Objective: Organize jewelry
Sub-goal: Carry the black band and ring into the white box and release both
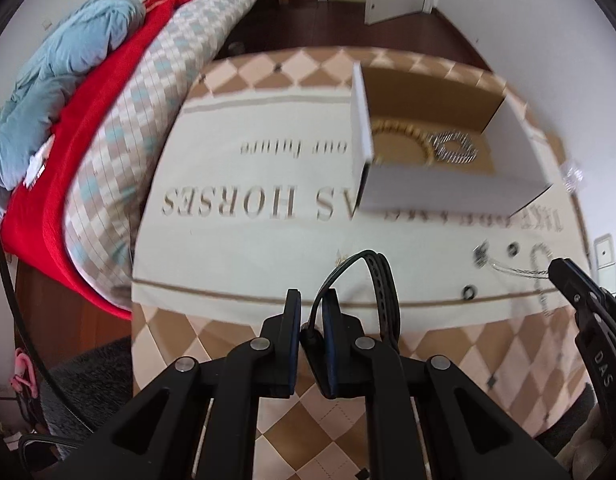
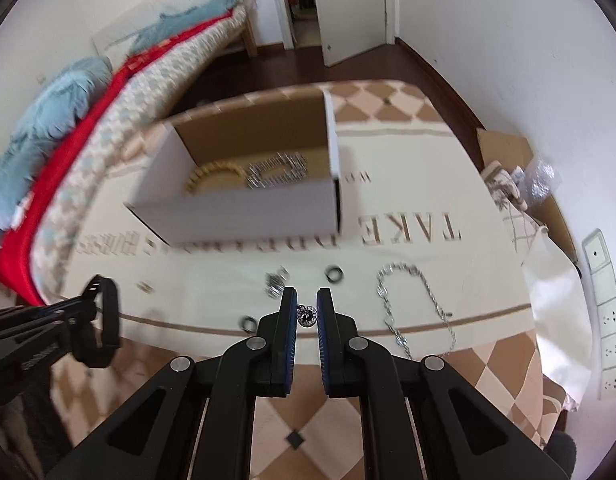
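The left tool (image 1: 310, 298) is clenched on a black strap (image 1: 382, 280), a perforated band that loops up from between its blue-padded fingers (image 1: 291, 320) and arches over to the right. The right tool (image 2: 306, 298) is clamped on a small round silver charm (image 2: 307, 315), which sits pinched between its two pads just above the table (image 2: 388, 400).

Close around the right tool, loose pieces lie on the cream cloth: a small dark ring (image 2: 335, 273) a little beyond the fingertips, another ring (image 2: 248, 323) to the left, a blurred silver cluster (image 2: 276, 280) just ahead, and a silver chain (image 2: 418, 304) curled in an open loop off to the right. From that side, the left tool and its strap show at the far left edge, lifted off the cloth.

Farther back stands a white cardboard box (image 2: 243, 216) with a brown inside, open at the top. In it lie a ring of wooden beads (image 2: 211, 176) and, touching it on the right, a sparkling silver bracelet (image 2: 277, 172).

The cloth carries large tan lettering and a checkered brown border. Beyond the table on the left is a bed (image 1: 119, 120) with a red blanket (image 1: 47, 200) and a blue quilt (image 1: 55, 60). At the right edge, a brown carton (image 2: 508, 152) holds crumpled wrapping, and a white socket strip (image 2: 604, 312) hangs on the wall.
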### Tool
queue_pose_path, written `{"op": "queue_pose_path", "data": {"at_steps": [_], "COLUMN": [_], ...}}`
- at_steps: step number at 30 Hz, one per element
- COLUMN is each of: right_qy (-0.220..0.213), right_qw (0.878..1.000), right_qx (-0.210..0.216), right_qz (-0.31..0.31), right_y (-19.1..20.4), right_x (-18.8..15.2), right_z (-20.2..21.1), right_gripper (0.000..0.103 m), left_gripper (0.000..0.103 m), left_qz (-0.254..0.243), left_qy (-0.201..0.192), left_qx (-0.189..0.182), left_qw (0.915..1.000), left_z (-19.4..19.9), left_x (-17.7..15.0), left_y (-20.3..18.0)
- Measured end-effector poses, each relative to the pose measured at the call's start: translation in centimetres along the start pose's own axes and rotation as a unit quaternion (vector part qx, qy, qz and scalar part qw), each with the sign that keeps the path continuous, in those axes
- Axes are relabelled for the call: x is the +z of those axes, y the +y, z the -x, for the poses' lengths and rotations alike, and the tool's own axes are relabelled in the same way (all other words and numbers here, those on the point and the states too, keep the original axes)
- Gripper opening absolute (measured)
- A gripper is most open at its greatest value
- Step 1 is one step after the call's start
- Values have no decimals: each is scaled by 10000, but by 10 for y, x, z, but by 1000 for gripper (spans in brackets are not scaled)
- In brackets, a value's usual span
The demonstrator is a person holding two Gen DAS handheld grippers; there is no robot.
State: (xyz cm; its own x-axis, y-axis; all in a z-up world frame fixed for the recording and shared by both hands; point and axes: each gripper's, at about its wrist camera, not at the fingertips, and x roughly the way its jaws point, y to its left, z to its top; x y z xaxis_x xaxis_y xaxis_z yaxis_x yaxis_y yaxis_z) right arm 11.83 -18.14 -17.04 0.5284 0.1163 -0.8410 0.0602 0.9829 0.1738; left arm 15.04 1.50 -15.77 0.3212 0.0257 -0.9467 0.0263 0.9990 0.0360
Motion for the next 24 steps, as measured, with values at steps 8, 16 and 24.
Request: {"op": "queue_pose_path", "data": {"at_steps": [8, 16, 24], "right_qy": [-358, -741, -239], "right_qw": [9978, 9935, 9957], "right_qx": [562, 866, 888], "right_qz": [-47, 34, 90], "right_y": [8, 18, 18], "right_x": [47, 105, 147], "right_z": [56, 99, 55], "right_gripper": [10, 10, 10], "left_gripper": [8, 8, 8], "left_qz": [-63, -100, -282], "left_qy": [-520, -832, -654], "left_qx": [-251, -406, -433], "left_qw": [9983, 9957, 9965], "left_z": [49, 78, 55], "left_x": [36, 72, 109], "left_y": [-8, -12, -17]}}
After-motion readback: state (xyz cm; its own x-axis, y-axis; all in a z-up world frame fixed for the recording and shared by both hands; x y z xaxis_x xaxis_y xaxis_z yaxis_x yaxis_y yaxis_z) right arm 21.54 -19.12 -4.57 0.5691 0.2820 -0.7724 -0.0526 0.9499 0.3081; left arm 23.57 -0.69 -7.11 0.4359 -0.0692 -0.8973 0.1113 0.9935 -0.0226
